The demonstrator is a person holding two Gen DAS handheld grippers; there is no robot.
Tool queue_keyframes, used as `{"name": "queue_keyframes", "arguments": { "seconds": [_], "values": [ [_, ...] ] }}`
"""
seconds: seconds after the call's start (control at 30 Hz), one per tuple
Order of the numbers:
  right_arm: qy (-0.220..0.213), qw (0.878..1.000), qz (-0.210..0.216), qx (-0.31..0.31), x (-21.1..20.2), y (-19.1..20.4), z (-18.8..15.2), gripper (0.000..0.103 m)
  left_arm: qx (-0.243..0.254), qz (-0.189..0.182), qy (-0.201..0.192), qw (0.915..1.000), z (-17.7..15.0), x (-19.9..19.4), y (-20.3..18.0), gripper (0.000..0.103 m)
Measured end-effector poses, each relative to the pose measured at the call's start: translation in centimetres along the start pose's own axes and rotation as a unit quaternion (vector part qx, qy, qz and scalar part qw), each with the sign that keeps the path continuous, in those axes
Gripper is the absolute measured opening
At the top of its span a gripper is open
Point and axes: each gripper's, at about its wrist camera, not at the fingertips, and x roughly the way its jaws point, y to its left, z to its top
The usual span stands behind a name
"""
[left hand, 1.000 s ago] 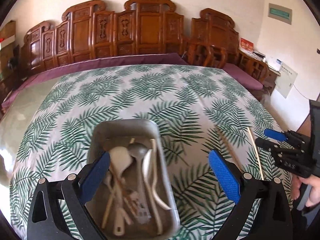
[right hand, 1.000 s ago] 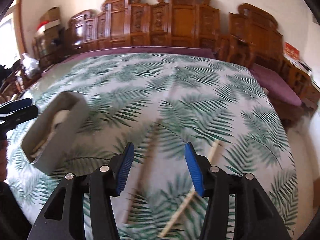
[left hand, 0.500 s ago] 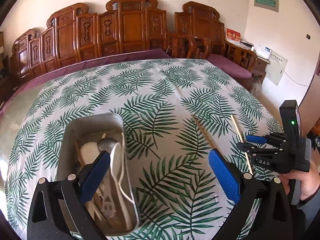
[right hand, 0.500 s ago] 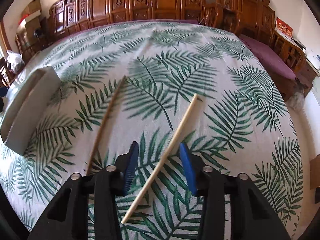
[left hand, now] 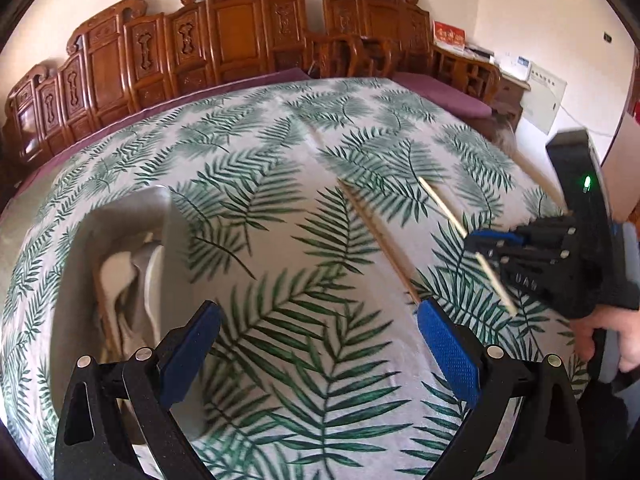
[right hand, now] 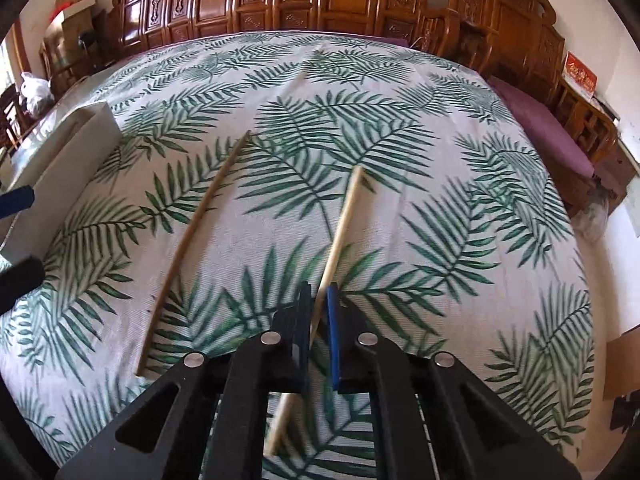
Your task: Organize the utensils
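Two wooden chopsticks are on the leaf-print tablecloth. My right gripper is shut on the right chopstick, gripping it near its lower half; its far end points away over the cloth. The left chopstick lies loose beside it. In the left wrist view the right gripper holds that chopstick, and the loose one lies just ahead of my left gripper's right finger. My left gripper is open above bare cloth. The metal tray with white spoons sits to its left.
The tray's wall shows at the left edge of the right wrist view. Carved wooden benches with purple cushions ring the table's far and right sides. A person's hand holds the right gripper by the table's right edge.
The right gripper came down over the right chopstick and closed on it. The left gripper moved right, away from above the tray toward the chopsticks, still open.
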Motion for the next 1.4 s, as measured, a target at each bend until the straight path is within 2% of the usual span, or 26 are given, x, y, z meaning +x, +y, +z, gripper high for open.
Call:
{"name": "queue_keyframes", "arguments": {
  "seconds": [0.13,0.4,0.47,0.63,0.8,0.83,1.03,1.2,1.4],
  "values": [
    [-0.001,1.000,0.008,0.007,0.1,-0.8,-0.1,0.006,0.009,0.015,0.015,0.9997,-0.2,1.3,-1.2,0.095],
    [-0.004,1.000,0.018,0.021,0.2,-1.7,0.0,0.006,0.021,-0.003,0.025,0.9995,-0.2,2.9,-3.8,0.095],
    [-0.007,1.000,0.015,0.020,0.2,-1.6,-0.1,0.006,0.027,-0.004,0.023,0.9994,-0.1,3.2,-4.5,0.092],
    [-0.010,1.000,0.010,0.017,0.2,-1.4,-0.2,0.006,0.040,-0.003,0.039,0.9984,0.3,4.7,-6.0,0.064],
    [-0.010,1.000,0.010,0.016,0.2,-1.4,-0.2,0.006,0.029,-0.014,0.051,0.9982,0.2,5.6,-5.6,0.038],
    [-0.011,1.000,0.009,0.016,0.2,-1.4,-0.2,0.006,0.030,-0.014,0.051,0.9982,0.2,5.6,-5.5,0.031],
    [-0.012,1.000,0.005,0.014,0.3,-1.2,0.0,0.006,0.015,-0.019,0.055,0.9982,0.1,5.5,-4.2,0.005],
    [-0.010,1.000,0.010,0.019,0.3,-1.3,0.1,0.006,0.009,-0.041,0.061,0.9973,-0.2,5.1,-3.3,0.004],
    [-0.007,0.999,0.027,0.025,0.2,-1.2,0.0,0.006,0.011,-0.045,0.054,0.9974,-0.4,3.8,-2.5,0.004]
  ]
}}
